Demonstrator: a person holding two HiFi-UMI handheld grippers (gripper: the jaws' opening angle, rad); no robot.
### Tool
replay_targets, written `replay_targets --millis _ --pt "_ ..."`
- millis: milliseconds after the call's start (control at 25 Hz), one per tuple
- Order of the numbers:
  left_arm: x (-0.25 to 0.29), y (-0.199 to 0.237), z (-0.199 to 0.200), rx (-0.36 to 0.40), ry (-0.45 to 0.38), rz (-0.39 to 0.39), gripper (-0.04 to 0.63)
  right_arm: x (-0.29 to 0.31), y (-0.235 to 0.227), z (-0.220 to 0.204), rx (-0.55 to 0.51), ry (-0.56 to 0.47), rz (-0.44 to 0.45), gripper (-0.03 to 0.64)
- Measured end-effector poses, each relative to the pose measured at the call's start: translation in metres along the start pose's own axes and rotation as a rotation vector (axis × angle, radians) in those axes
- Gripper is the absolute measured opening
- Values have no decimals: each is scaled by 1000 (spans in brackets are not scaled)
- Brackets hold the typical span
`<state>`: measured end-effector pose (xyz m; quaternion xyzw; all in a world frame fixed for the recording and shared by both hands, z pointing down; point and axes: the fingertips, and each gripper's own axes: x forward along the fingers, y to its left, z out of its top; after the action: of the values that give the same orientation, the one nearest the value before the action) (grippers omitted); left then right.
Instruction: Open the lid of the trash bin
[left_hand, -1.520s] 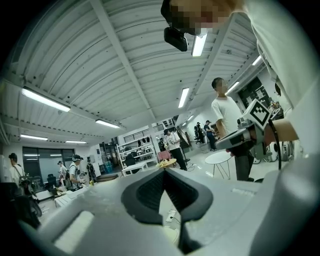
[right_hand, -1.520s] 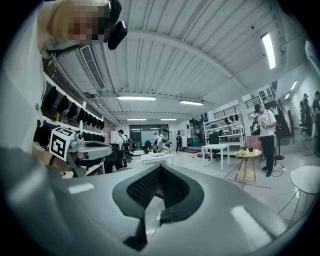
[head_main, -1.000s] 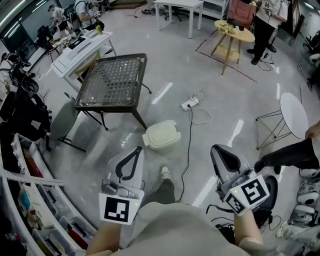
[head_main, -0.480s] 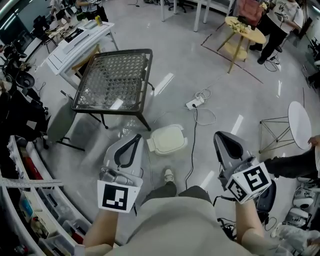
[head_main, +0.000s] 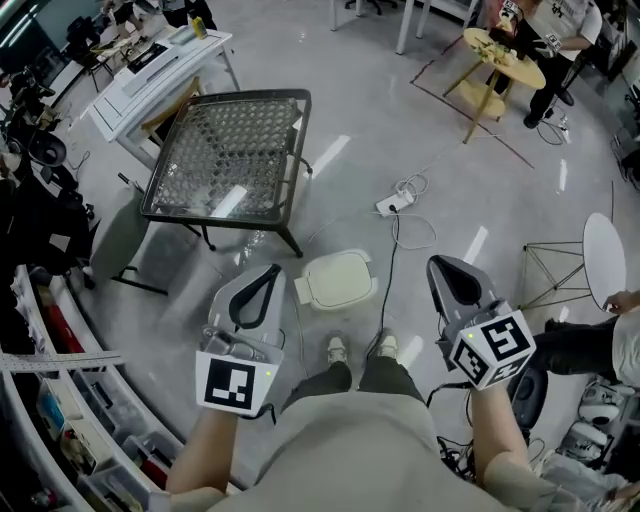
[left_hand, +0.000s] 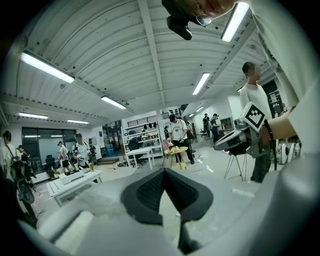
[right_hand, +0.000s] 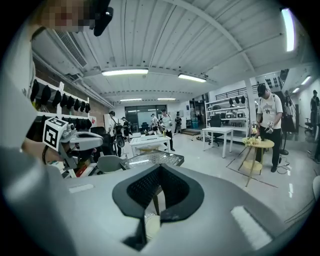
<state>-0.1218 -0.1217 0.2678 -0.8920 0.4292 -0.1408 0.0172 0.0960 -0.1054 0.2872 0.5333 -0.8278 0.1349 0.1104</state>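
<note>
Cream trash bin (head_main: 338, 278) on the glossy grey floor, lid flat down and closed, nothing touching it. Just on the bin's near side, the person's two pale shoes (head_main: 336, 349), toes pointing toward it.

Left gripper (head_main: 268, 275) in the air to the bin's left and apart from it, jaws pressed tip to tip with nothing between them. Right gripper (head_main: 441, 266) to the bin's right, also apart from it, jaws likewise closed at the tips and empty.

Black cable (head_main: 384, 290) along the floor past the bin's right side, running to a white power strip (head_main: 391, 206) beyond the bin. Glass-topped table (head_main: 228, 152) on dark legs beyond the bin and to its left. Round wooden table (head_main: 505, 57) far beyond the bin to the right. White round side table (head_main: 603, 250) well off to the bin's right.
</note>
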Motion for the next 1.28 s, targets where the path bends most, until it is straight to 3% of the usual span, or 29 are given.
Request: replay_targets --millis 200,480,640,1120,1280 --pt "24 1 -22 -29 62 22 2 35 -29 -35 49 76 41 3" --pt "71 -1 -84 -67 186 60 2 106 -80 -123 81 231 98 3" --pt "96 1 -137 -34 269 57 2 146 -97 -190 106 344 142 3" --pt "134 7 -322 -210 490 101 2 243 -125 -418 158 624 192 3" --pt "136 3 -383 -235 553 99 2 265 -135 -484 169 706 186 3"
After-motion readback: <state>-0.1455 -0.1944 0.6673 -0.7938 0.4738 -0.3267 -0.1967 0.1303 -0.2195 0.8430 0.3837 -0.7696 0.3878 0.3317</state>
